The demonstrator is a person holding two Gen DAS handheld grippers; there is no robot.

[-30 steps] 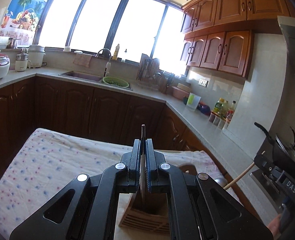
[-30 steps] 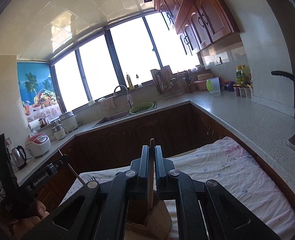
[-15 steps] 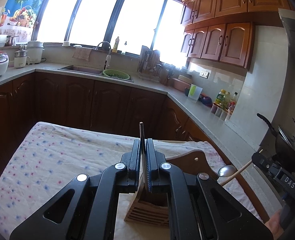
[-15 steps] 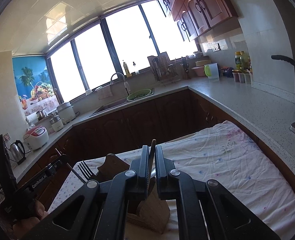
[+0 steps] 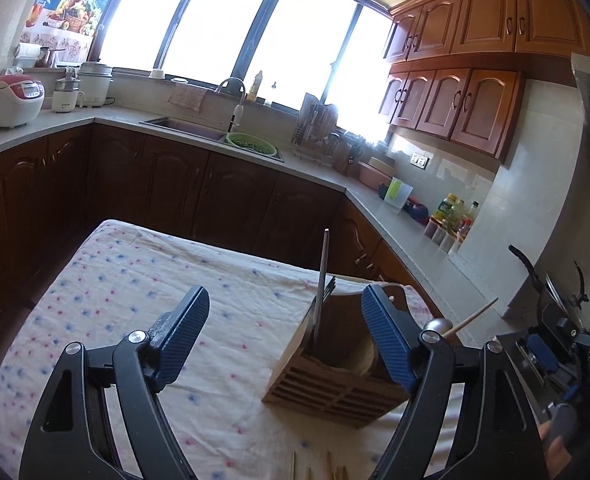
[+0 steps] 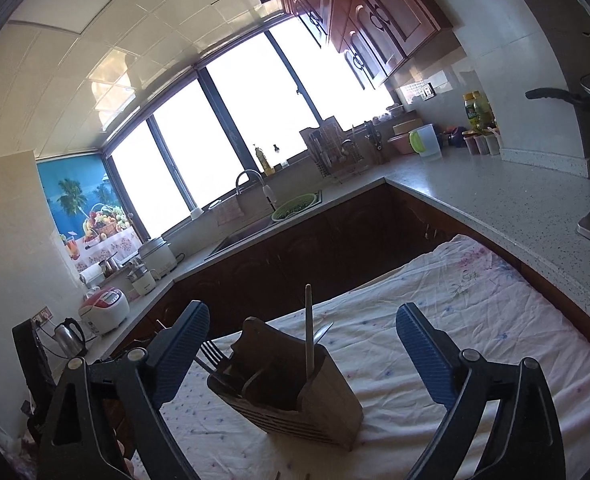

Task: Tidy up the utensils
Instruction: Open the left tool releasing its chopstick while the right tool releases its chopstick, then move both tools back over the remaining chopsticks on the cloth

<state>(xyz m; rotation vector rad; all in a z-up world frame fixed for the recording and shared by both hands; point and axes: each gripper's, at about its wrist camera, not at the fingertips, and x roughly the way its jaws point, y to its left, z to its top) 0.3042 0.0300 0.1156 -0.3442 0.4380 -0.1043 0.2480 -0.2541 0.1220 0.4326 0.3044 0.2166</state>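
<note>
On cloth: holder (image 5: 337,376) | left view: spoon (image 5: 439,325) | right view: fork (image 6: 211,354) | both hand-held grippers opening, empty

Home kitchen: L-shaped worktop (image 5: 379,204) over dark wood cabinets, sink (image 5: 183,125) with tap under wide windows, rice cooker (image 5: 13,100), dish rack (image 6: 337,156), oil bottles (image 5: 453,210), pan (image 6: 567,94).

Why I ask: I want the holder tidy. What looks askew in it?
In the wooden holder, the fork leans out sideways over the rim, while the wooden stick stands upright. Nothing looks spilled or damaged.
</note>
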